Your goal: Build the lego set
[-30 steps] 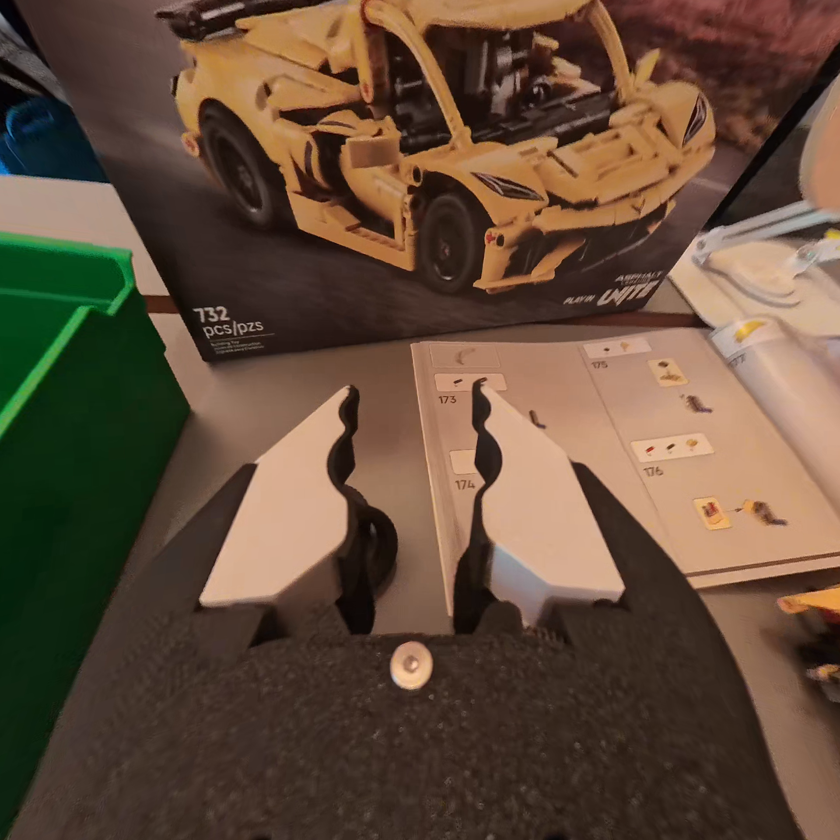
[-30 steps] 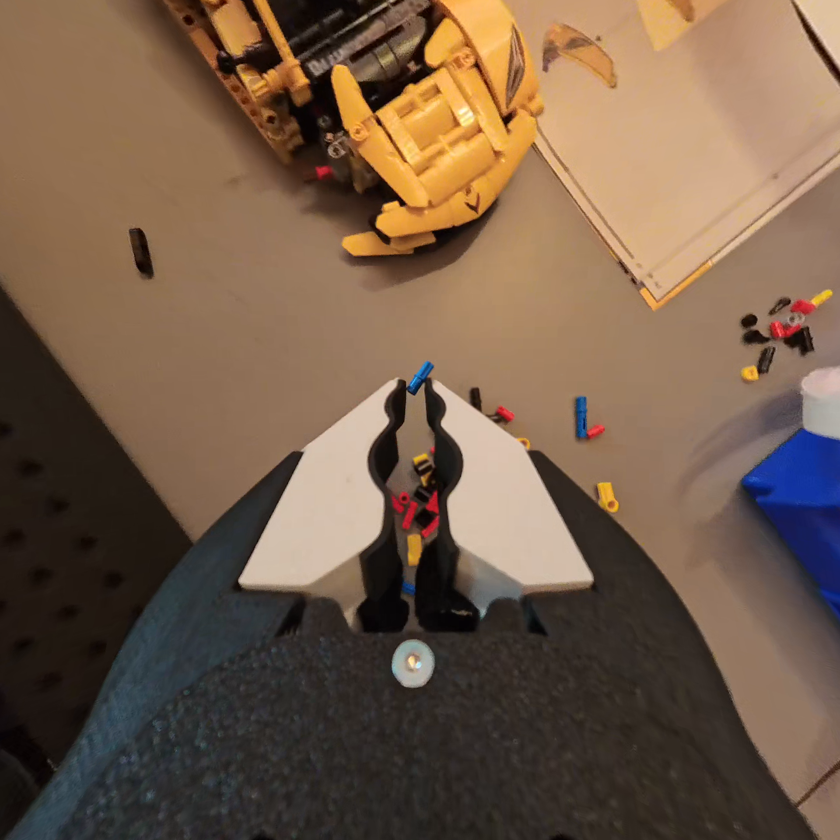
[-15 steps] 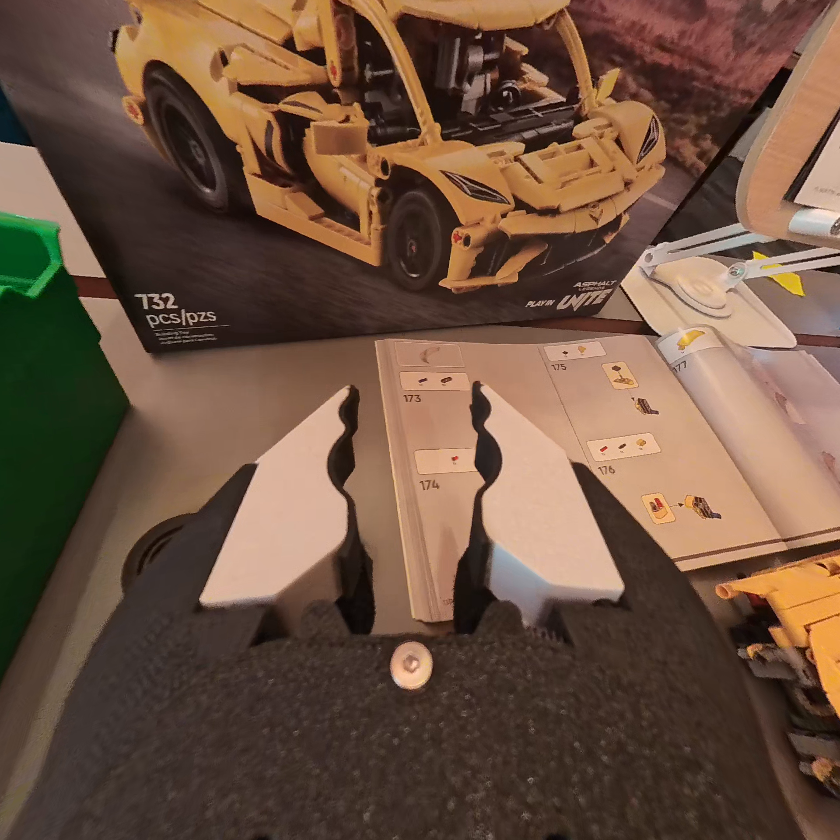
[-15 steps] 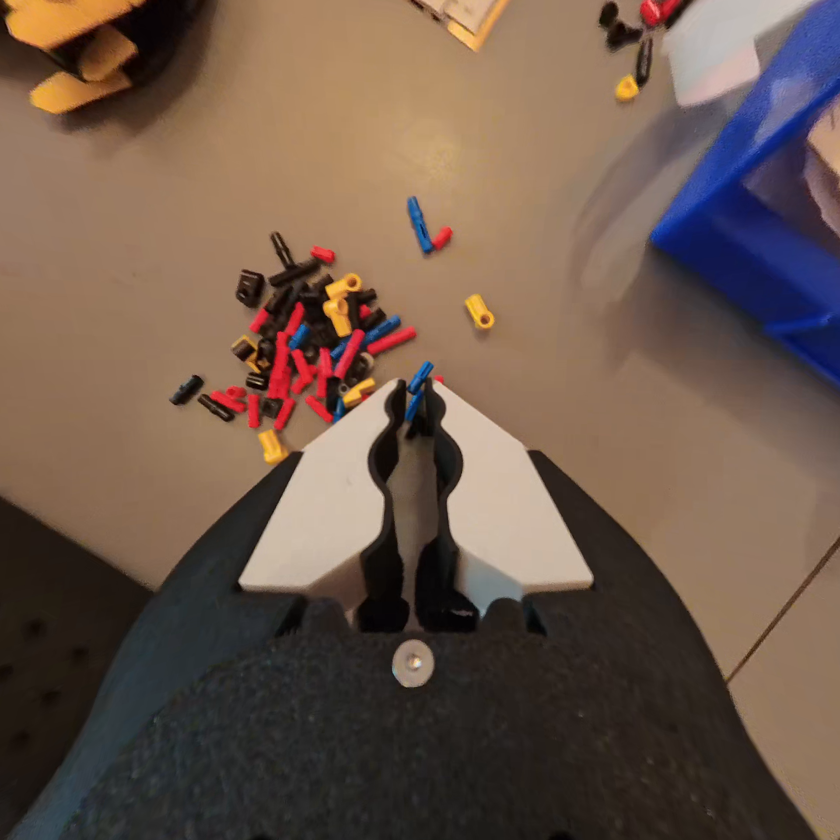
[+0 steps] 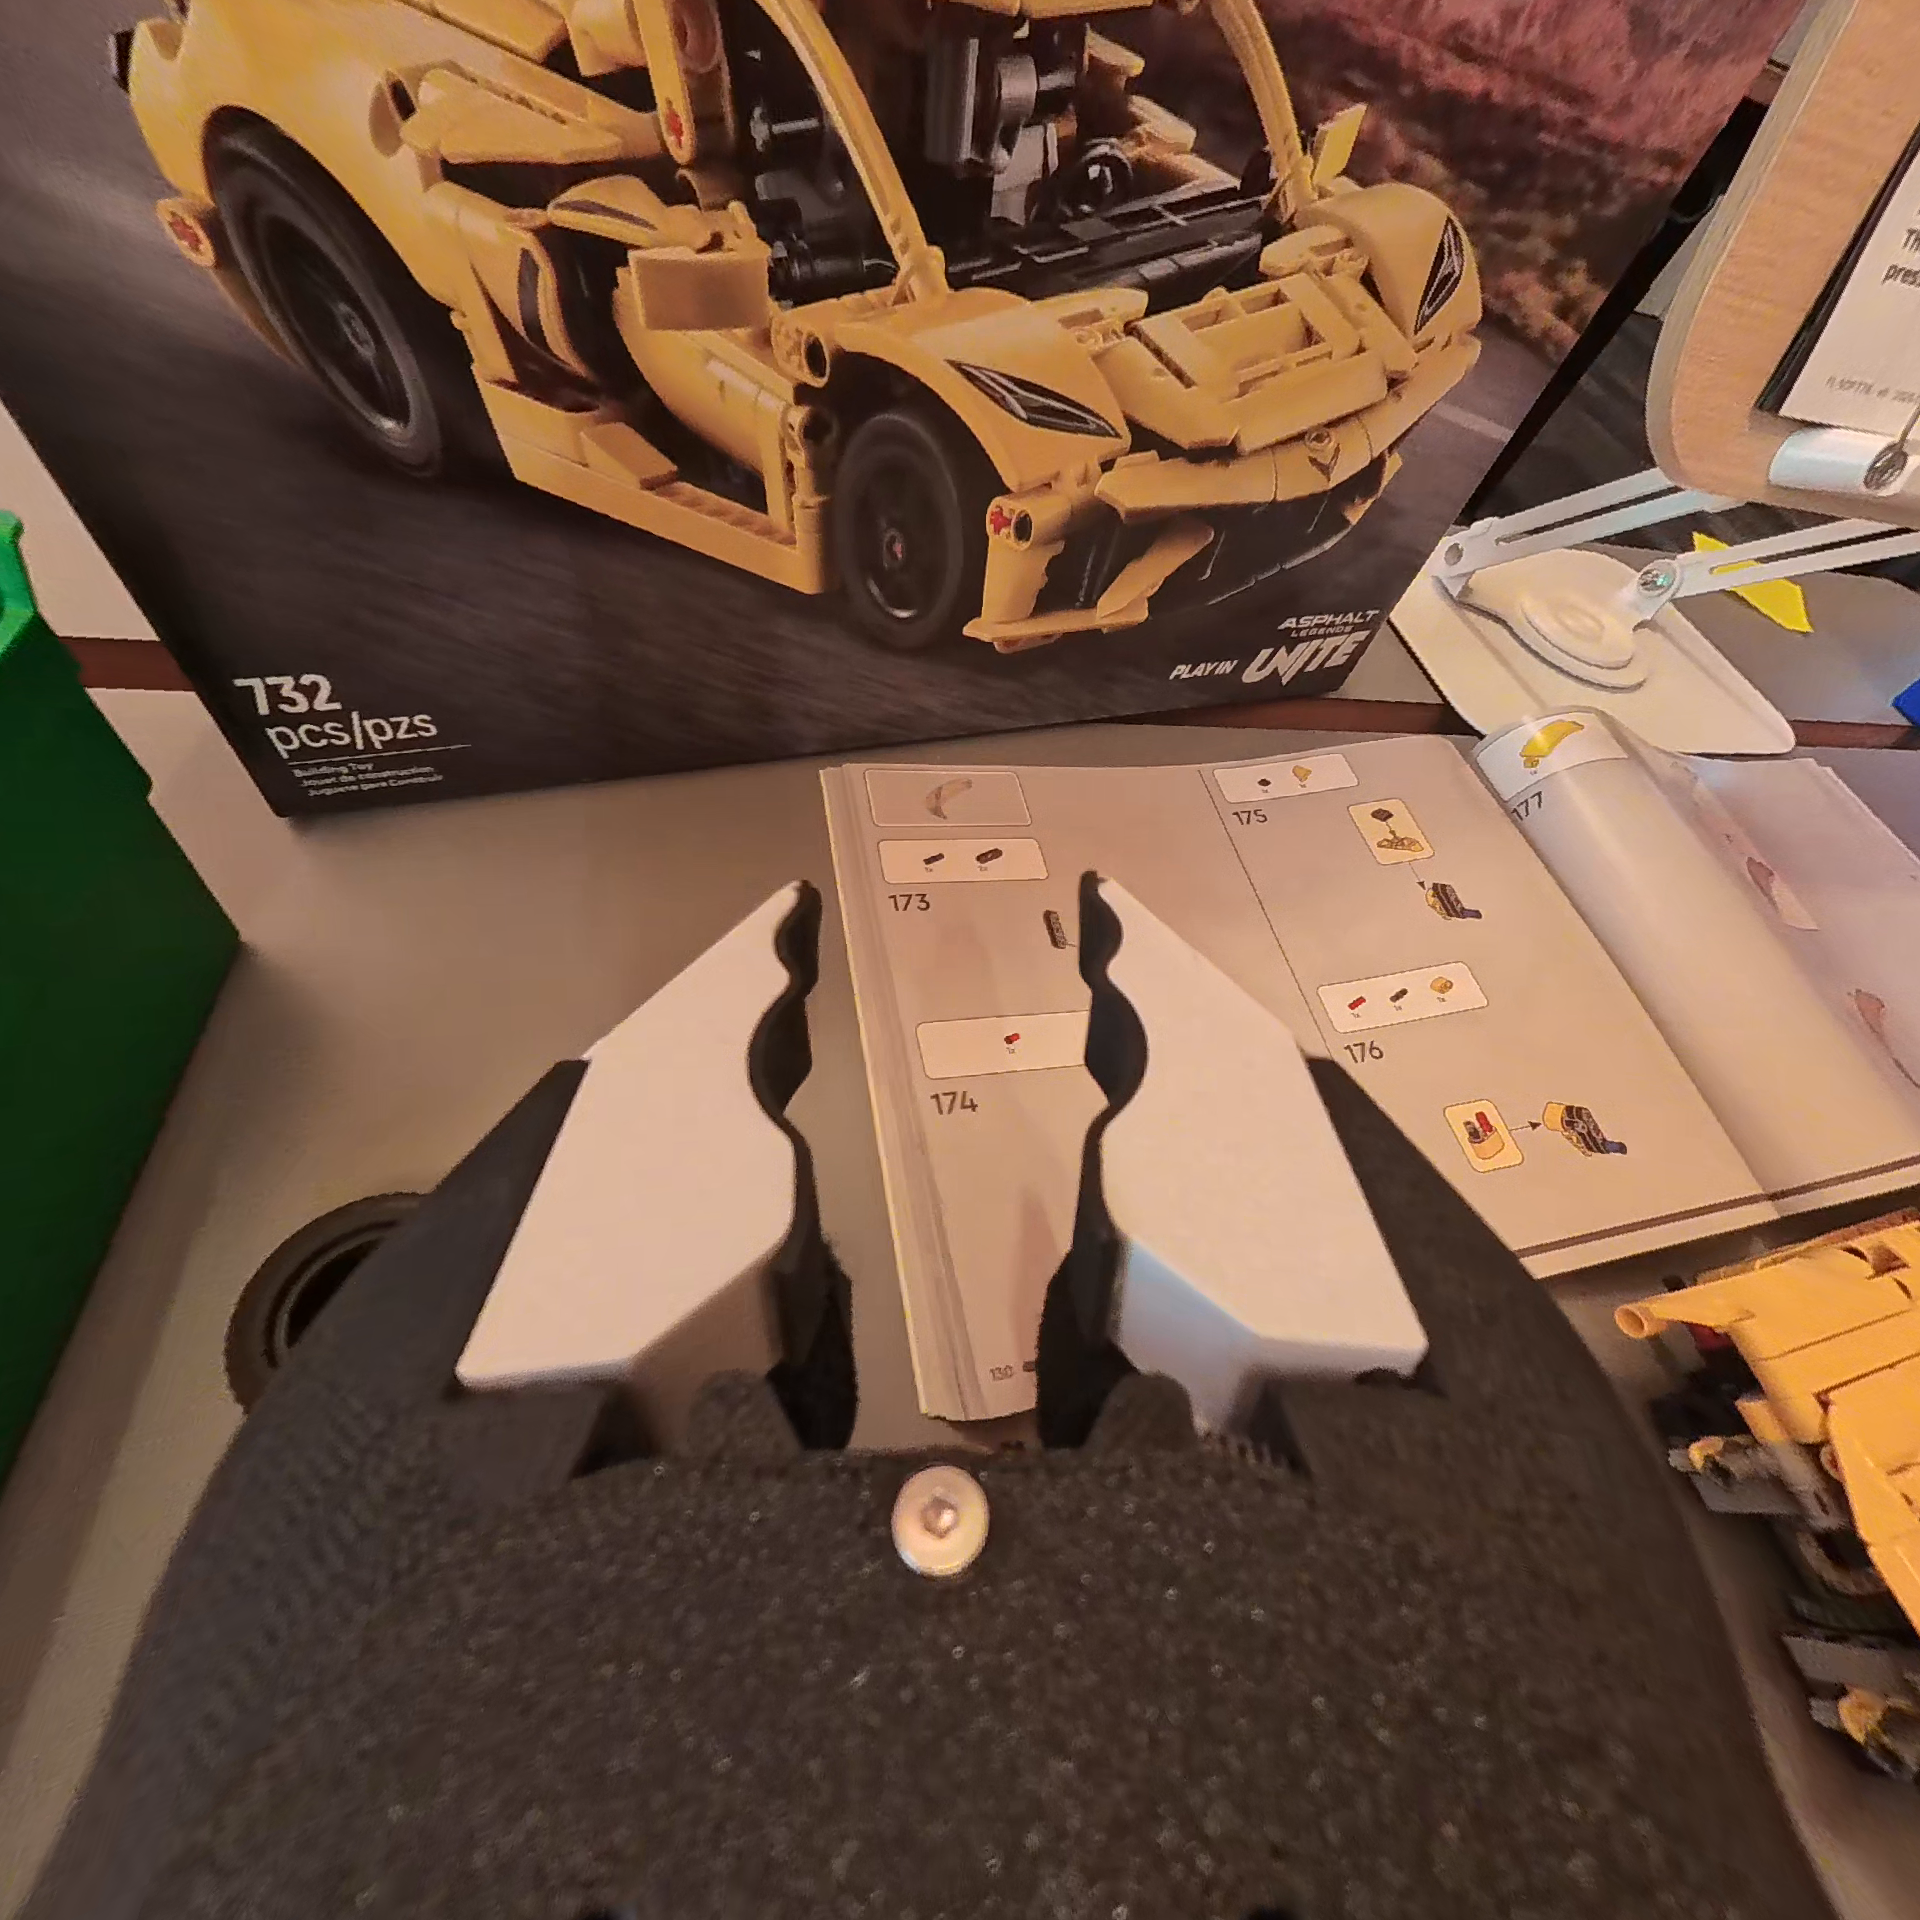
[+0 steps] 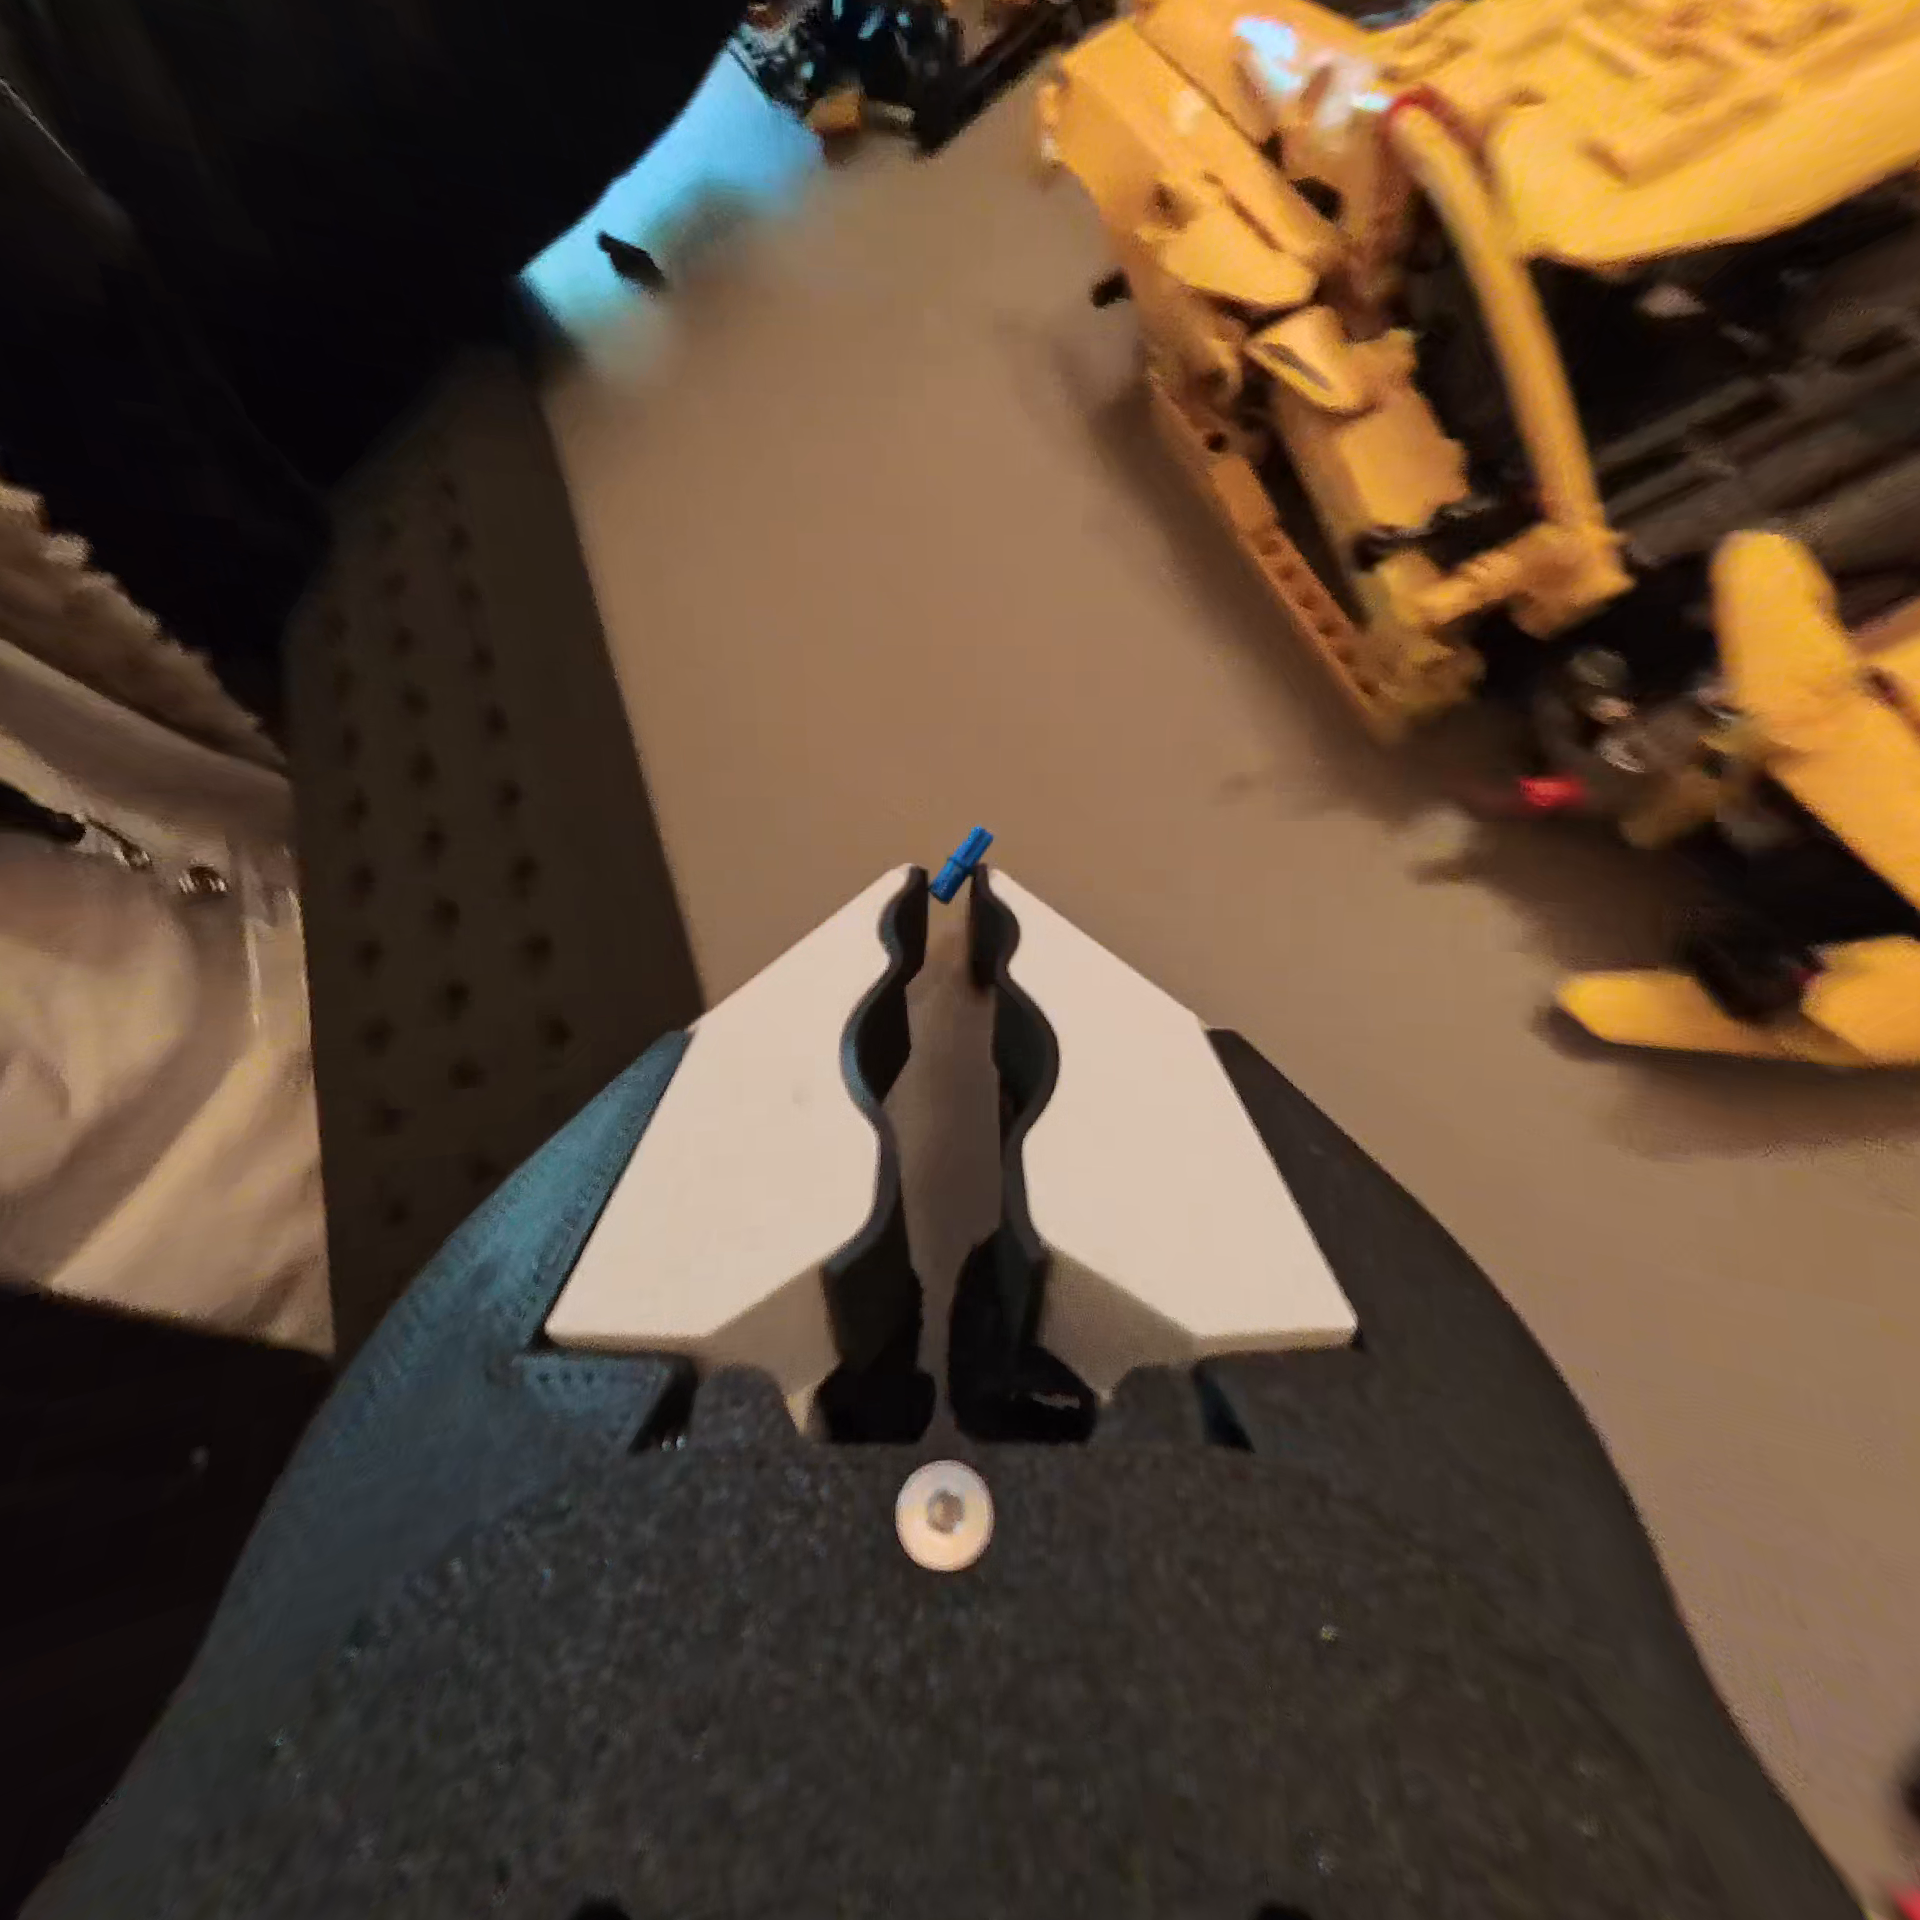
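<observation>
The grey bench carries everything, and the printed cardboard set box standing at its far side is the landmark; its top runs off the left wrist view. Just in front of the box lies the open grey instruction booklet, its right page curling out of frame. Left of the box, a green plastic bin shows only 1 wall. Right of the booklet, the partly built yellow brick car is cut by the frame edge; in the right wrist view the car is motion-blurred, so its details are hard to read. A black rubber tyre is half hidden behind the left tongs.

The left tongs hover over the booklet's left edge, pointing toward the box, spread wide and holding nothing. The right tongs are held above bare bench near the car, nearly closed, pinching 1 small blue plastic pin at the very tips, tilted.
</observation>
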The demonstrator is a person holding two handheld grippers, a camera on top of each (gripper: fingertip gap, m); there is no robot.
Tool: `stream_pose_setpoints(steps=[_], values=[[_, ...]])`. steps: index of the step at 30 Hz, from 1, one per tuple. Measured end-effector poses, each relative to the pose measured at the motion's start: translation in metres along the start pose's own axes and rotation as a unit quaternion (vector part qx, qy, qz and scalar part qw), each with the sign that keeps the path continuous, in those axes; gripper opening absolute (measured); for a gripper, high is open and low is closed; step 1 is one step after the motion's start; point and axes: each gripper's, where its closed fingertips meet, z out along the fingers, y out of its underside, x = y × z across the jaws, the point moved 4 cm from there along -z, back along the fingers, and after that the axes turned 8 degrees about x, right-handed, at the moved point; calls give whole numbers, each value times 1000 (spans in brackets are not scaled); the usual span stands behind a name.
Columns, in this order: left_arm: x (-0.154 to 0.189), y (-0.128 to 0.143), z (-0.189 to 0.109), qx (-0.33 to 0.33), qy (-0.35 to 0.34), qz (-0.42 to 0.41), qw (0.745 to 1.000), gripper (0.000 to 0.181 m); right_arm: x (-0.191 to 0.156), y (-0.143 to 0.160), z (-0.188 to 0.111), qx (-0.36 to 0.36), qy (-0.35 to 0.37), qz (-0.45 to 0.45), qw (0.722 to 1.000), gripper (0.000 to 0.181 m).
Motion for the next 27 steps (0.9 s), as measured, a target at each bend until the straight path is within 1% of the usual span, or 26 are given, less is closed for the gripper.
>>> stream_pose_setpoints(steps=[2,5,8,11,12,13,14,16,18,19,21,22,24,25,27], values=[[1,0,0,0,1,1,1000,50,-5,2,10,-24,19,-13,999,7],[1,1,1,-2,3,1,1000,50,-14,6,16,-42,26,-27,998,7],[2,2,2,-5,5,2,1000,50,-13,17,20,-82,47,-57,994,7],[2,1,1,-4,2,5,1000,50,-12,17,19,-70,47,-48,995,9],[2,1,1,-4,3,4,1000,50,-13,17,16,-62,34,-34,997,17],[2,1,1,-3,3,2,1000,50,-13,15,10,-50,23,-20,998,23],[1,1,1,-3,3,1,1000,50,-10,12,-1,-32,24,-8,999,24],[1,2,1,-4,4,-1,1000,50,7,9,-35,6,46,9,999,24],[2,2,1,-4,6,-3,1000,50,37,16,-81,18,109,32,993,23],[2,2,2,-5,8,-3,1000,50,53,25,-104,10,151,41,988,22],[4,3,2,-8,9,-1,1000,50,84,52,-144,-36,240,50,969,19],[4,3,3,-8,9,1,1000,50,92,63,-157,-50,263,61,961,17],[5,3,2,-8,9,3,1000,50,97,74,-166,-38,267,89,959,16],[4,2,2,-8,8,3,1000,50,97,75,-165,-25,264,99,959,15],[3,2,1,-6,7,2,1000,50,101,82,-164,-29,279,103,954,14]])
